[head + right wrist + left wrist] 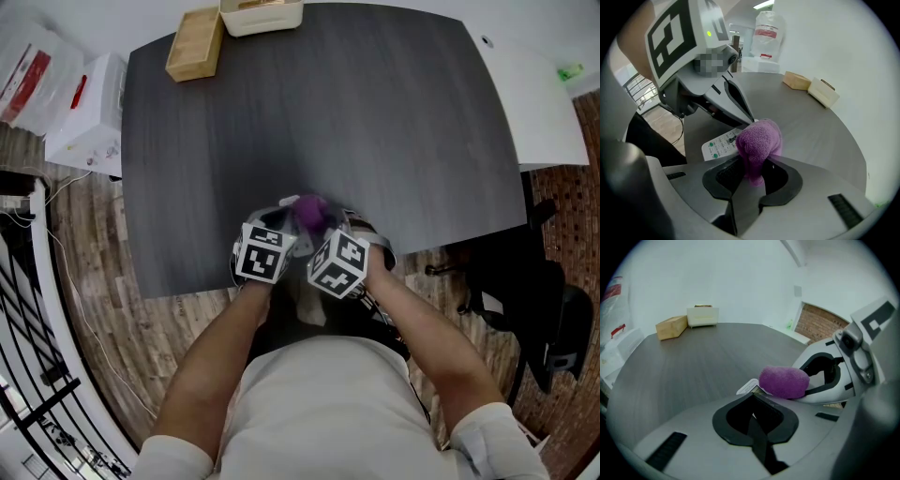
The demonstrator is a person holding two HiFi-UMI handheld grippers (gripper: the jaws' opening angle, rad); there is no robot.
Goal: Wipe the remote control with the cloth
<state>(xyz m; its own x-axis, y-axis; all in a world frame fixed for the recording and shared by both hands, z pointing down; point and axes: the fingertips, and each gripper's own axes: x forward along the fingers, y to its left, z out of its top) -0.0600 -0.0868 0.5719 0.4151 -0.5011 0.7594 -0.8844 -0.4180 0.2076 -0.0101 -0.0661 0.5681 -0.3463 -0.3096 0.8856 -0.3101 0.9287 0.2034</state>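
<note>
A: Grippers first; what does each one hold?

B: The left gripper (753, 393) has its jaws pressed shut on one end of the flat white remote control with green buttons (717, 145); the right gripper (753, 165) pinches a fluffy purple cloth (759, 138).

A: Where is the remote?

B: At the near edge of the dark grey wood-grain table (328, 112), just in front of the person; the bunched cloth touches its button face beside the left jaws; a tan wooden box (195, 45) and a cream box (261, 16) stand at the far edge.
</note>
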